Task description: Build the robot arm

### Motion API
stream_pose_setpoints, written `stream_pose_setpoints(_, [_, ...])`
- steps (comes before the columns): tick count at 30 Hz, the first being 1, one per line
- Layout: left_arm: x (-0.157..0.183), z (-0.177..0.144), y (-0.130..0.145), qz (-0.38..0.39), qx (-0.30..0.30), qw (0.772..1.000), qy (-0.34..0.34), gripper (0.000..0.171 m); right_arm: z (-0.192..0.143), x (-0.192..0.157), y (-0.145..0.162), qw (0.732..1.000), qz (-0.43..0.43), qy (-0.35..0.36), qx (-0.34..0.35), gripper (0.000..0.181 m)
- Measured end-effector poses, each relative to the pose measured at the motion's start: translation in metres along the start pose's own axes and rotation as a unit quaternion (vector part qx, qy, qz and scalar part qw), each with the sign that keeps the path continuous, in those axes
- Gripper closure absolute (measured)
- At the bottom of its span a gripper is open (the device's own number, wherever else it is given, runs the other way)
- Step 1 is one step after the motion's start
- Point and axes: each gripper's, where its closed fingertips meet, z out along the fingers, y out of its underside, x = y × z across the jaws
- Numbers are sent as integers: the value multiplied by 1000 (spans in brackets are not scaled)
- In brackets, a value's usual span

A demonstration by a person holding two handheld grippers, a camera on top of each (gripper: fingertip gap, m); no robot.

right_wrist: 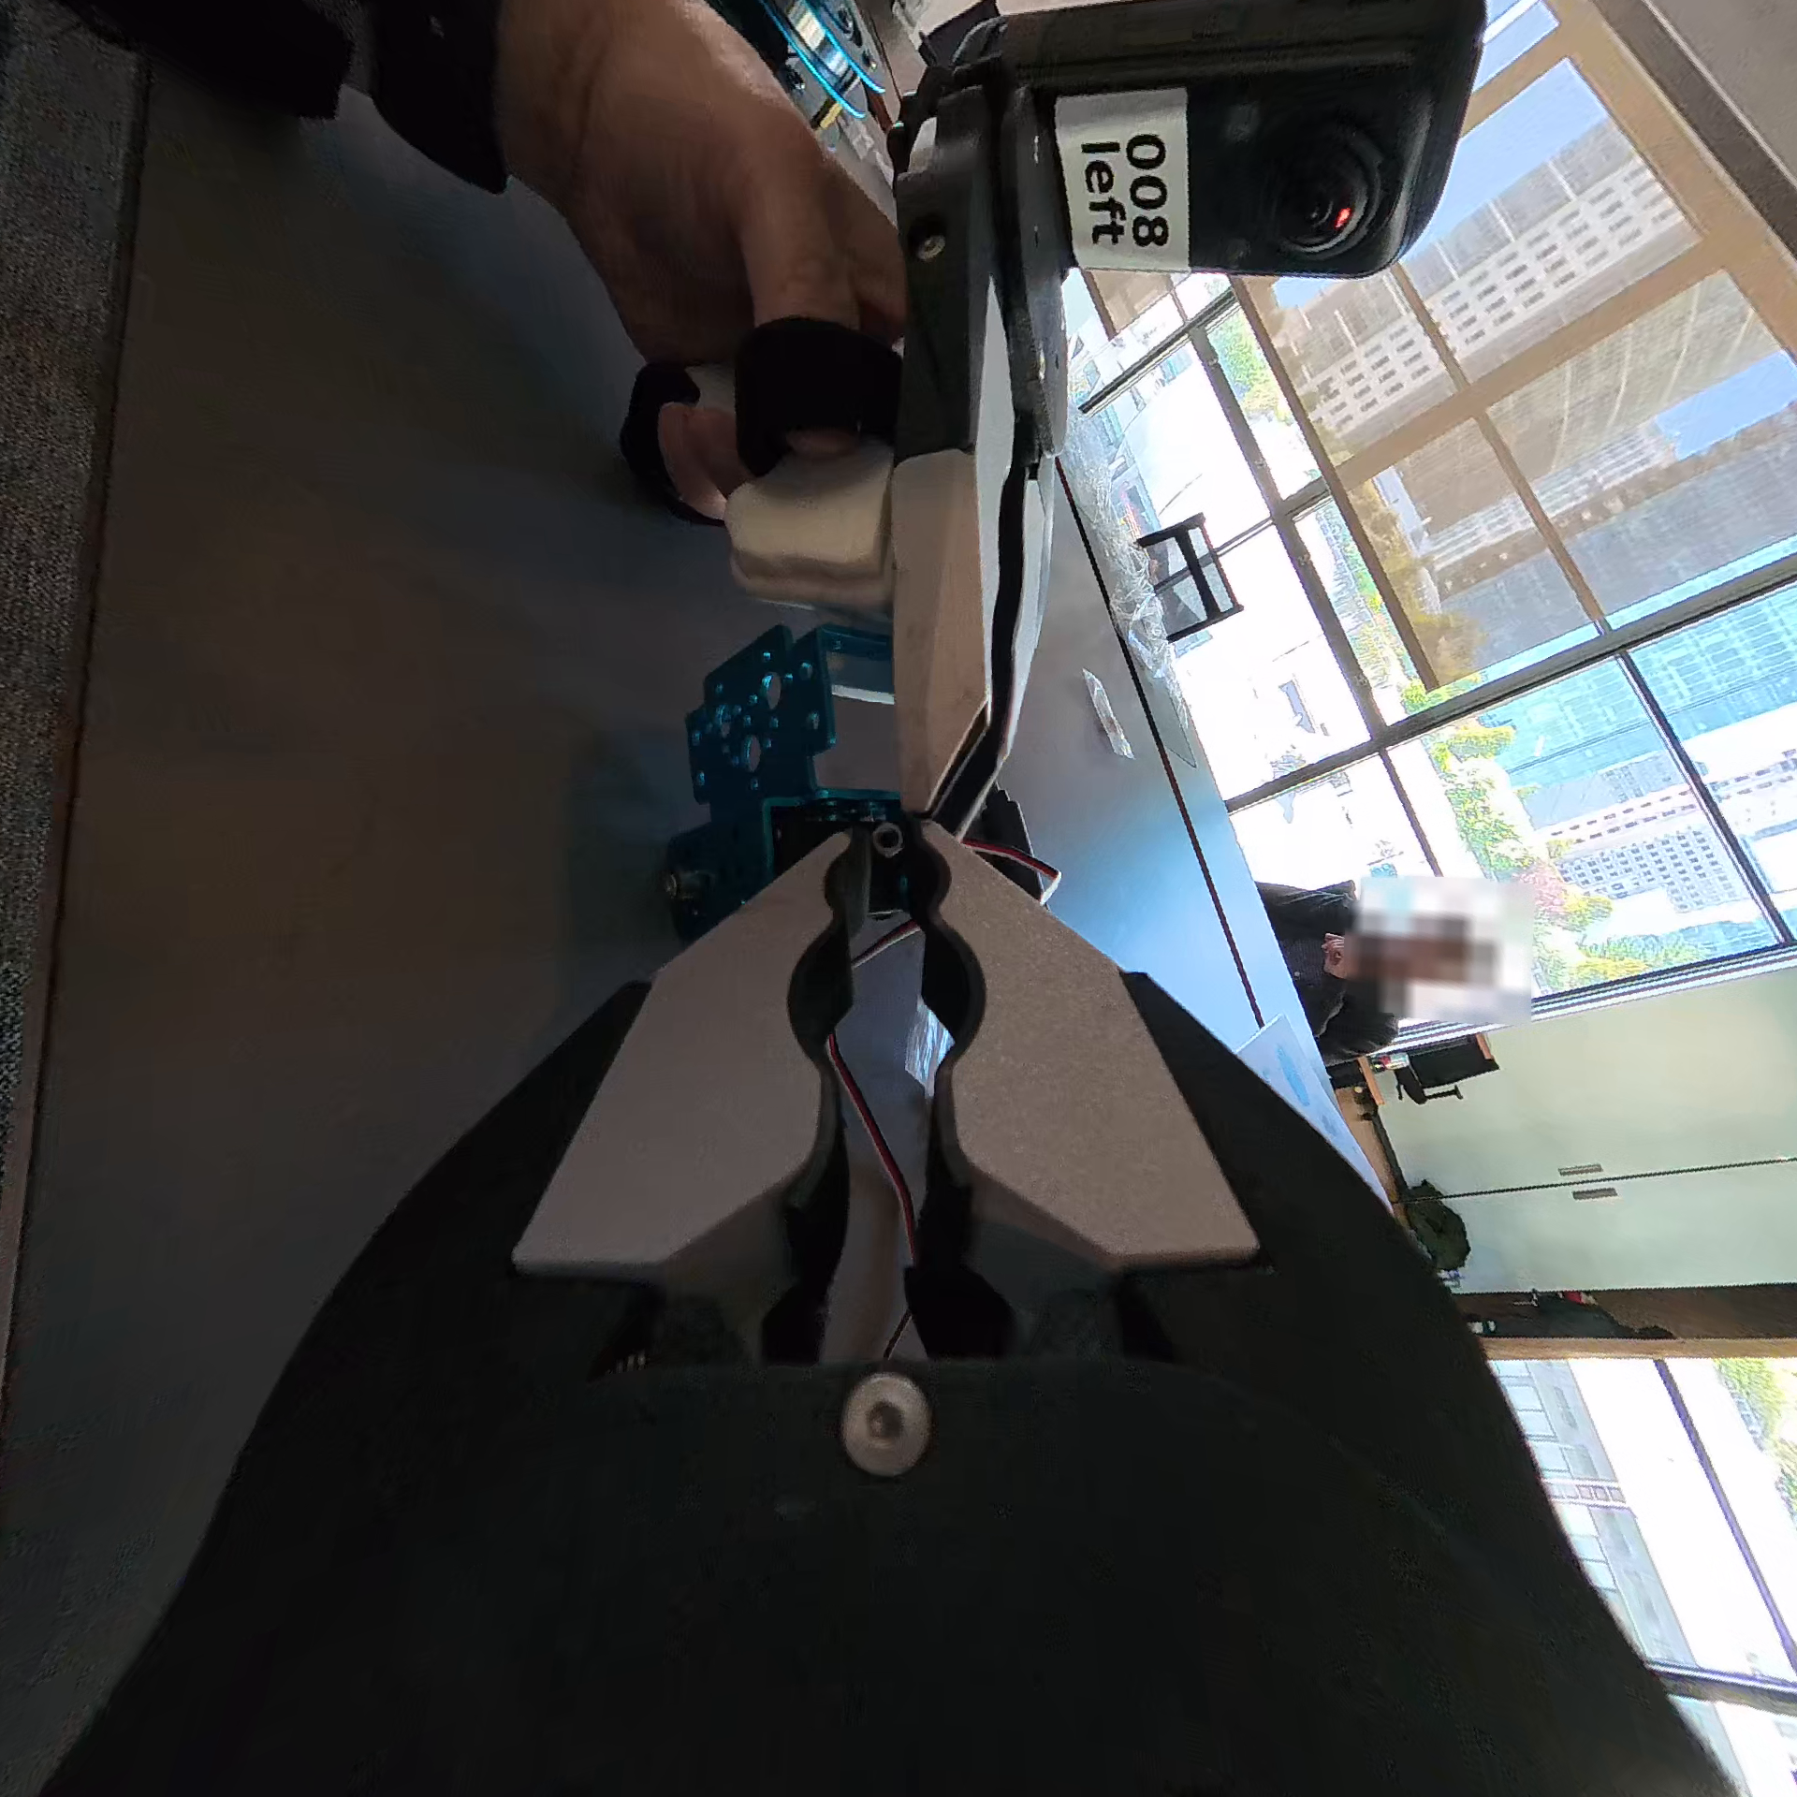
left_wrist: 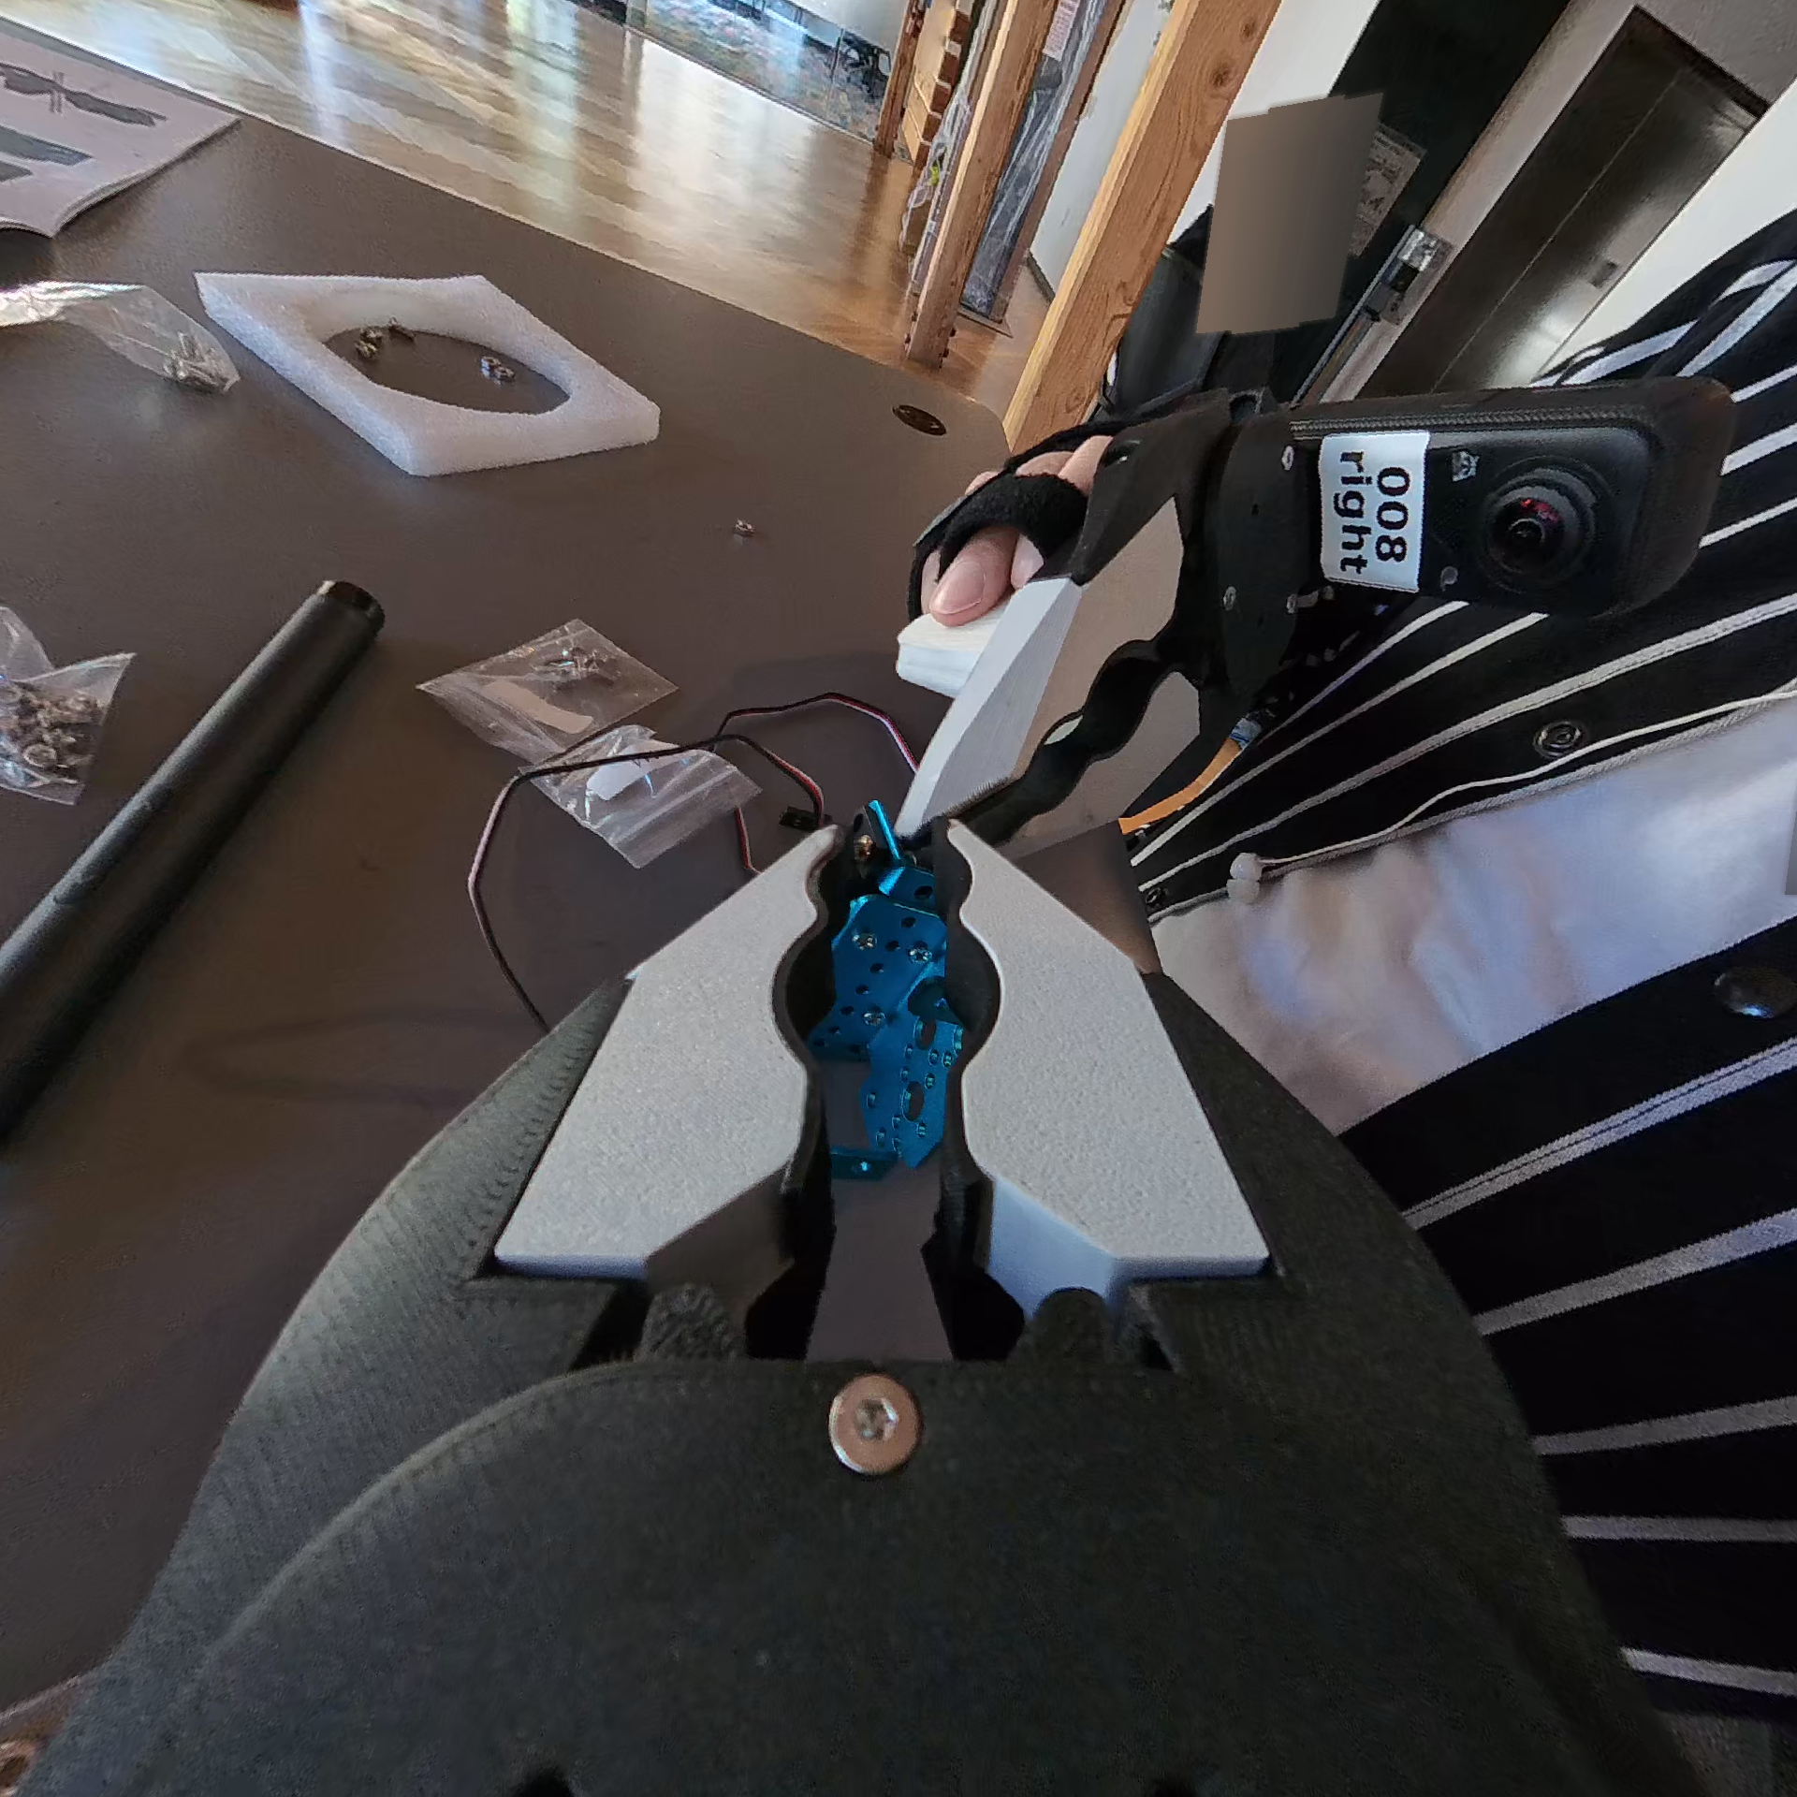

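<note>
A blue perforated metal bracket assembly [left_wrist: 890, 992] with a black servo at its top sits between my left gripper's fingers. My left gripper [left_wrist: 890, 836] is shut on it just above the dark table [left_wrist: 292, 972]. My right gripper [left_wrist: 914, 827] comes in from the upper right, and its tips meet the top end of the assembly. In the right wrist view my right gripper [right_wrist: 890, 834] is shut on the black servo [right_wrist: 861, 875] beside the blue bracket [right_wrist: 758, 729]. The left gripper's fingers [right_wrist: 933, 632] reach down from above. Red, black and white wires [right_wrist: 875, 1109] run between my right fingers.
A black tube [left_wrist: 185, 807] lies at the left. A white foam frame [left_wrist: 428, 369] holds a few nuts. Plastic bags of hardware [left_wrist: 545, 681] [left_wrist: 642, 788] [left_wrist: 49, 710] and servo wires [left_wrist: 603, 768] lie ahead. A booklet [left_wrist: 78, 126] lies far left. A person in a striped garment [left_wrist: 1556, 972] is close on the right.
</note>
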Motion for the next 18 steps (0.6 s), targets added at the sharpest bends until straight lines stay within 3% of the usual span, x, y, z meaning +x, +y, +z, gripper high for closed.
stream_pose_setpoints(18, [5,0,0,-20,5,1000,17,160,1,4,-2,999,46,-9,9,169])
